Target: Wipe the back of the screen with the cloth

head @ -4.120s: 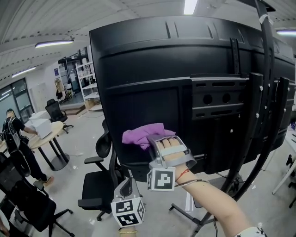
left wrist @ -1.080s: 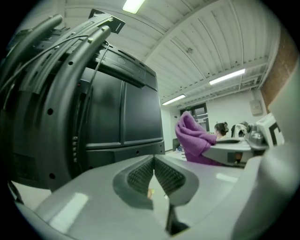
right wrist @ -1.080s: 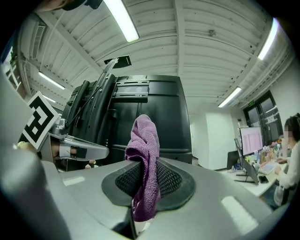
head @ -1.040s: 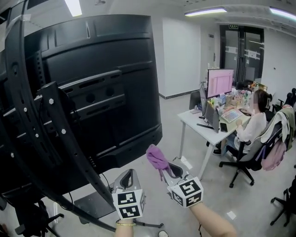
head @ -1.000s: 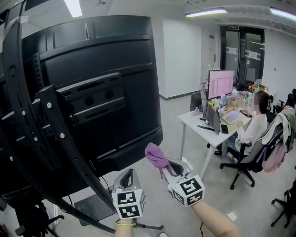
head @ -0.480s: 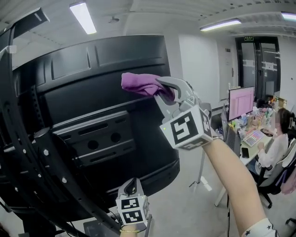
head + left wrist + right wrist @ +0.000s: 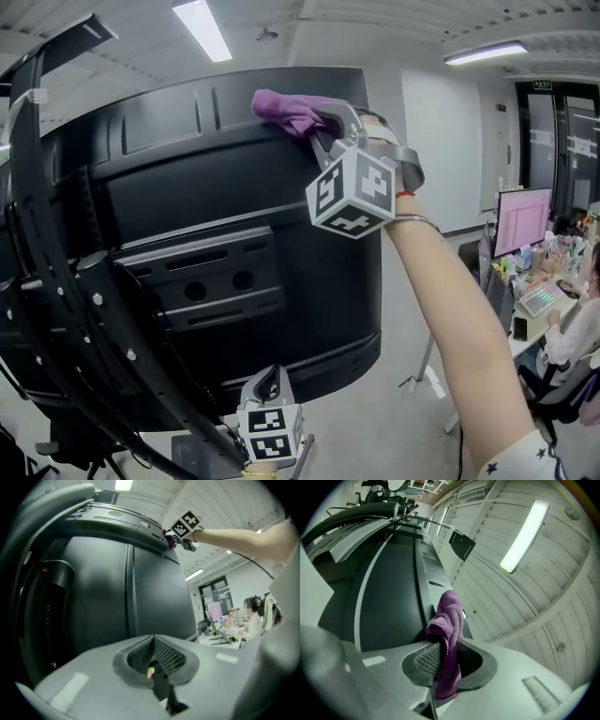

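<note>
The black back of the big screen [image 7: 234,253] fills the head view's left and middle. A purple cloth [image 7: 289,110] lies against the screen's top edge at its right end, and my right gripper [image 7: 323,127] is shut on it, arm stretched up. In the right gripper view the cloth [image 7: 447,634] hangs folded between the jaws, with the screen's back [image 7: 389,592] just beyond. My left gripper [image 7: 270,389] hangs low under the screen's lower edge, its jaws together and holding nothing [image 7: 153,667]. From there the screen's back [image 7: 108,588] rises above, with the right gripper [image 7: 180,529] small at its top.
The black curved stand bars [image 7: 56,281] with their bolts cross the screen's left part. A mounting bracket [image 7: 202,277] with holes sits at mid-height. At the right is a desk with a pink-lit monitor [image 7: 520,220] and a seated person [image 7: 577,328]. Ceiling lights [image 7: 206,28] are overhead.
My right gripper has carried the cloth from low beside the screen up to its top right edge. The head view has tilted upward. The left gripper has stayed low.
</note>
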Motion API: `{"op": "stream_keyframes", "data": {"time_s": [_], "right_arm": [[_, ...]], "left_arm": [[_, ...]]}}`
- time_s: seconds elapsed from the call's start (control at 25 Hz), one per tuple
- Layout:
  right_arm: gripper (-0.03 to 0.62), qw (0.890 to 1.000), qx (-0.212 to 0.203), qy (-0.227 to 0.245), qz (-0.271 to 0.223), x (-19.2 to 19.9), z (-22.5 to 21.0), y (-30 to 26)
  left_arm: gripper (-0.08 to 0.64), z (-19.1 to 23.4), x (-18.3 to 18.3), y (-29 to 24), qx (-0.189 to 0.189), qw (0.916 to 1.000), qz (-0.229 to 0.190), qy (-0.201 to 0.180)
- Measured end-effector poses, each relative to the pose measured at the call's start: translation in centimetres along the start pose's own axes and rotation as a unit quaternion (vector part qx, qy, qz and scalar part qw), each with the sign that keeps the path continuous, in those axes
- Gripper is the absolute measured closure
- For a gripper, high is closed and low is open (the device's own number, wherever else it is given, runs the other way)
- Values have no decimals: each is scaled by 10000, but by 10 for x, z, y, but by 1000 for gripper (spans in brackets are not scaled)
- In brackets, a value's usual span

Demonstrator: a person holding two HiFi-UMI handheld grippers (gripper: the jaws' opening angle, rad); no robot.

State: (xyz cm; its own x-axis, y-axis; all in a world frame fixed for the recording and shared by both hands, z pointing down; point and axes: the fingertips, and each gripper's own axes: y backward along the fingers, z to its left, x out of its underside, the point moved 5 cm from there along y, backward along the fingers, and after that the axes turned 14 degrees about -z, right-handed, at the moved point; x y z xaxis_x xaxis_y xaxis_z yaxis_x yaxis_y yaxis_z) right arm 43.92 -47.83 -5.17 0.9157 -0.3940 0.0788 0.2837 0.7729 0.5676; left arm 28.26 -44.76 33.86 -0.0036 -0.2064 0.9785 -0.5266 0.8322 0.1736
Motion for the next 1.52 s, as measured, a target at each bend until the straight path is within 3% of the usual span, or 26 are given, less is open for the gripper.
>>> {"op": "stream_keyframes", "data": {"time_s": [0.28, 0.56, 0.72, 1.0, 1.28, 1.52], "right_arm": [[537, 9986, -235, -397, -239, 2, 37, 31], [537, 9965, -667, -476, -191, 13, 108, 88], [537, 9930, -829, -822, -164, 12, 143, 121], [537, 9784, -1692, -1186, 115, 20, 246, 199], [535, 9430, -2689, -1861, 607, 23, 345, 277], [535, 9406, -2575, -2114, 659, 23, 358, 288]], "left_arm": [[552, -3, -3, 7, -202, 9998, -10, 14], [552, -13, 6, 4, -206, 9998, -69, 6], [552, -18, 8, 7, -213, 9997, -92, 75], [552, -24, 19, 14, -222, 9996, -127, 109], [552, -25, 41, 22, -342, 9992, 44, 189], [552, -32, 48, 27, -366, 9991, 133, 175]]}}
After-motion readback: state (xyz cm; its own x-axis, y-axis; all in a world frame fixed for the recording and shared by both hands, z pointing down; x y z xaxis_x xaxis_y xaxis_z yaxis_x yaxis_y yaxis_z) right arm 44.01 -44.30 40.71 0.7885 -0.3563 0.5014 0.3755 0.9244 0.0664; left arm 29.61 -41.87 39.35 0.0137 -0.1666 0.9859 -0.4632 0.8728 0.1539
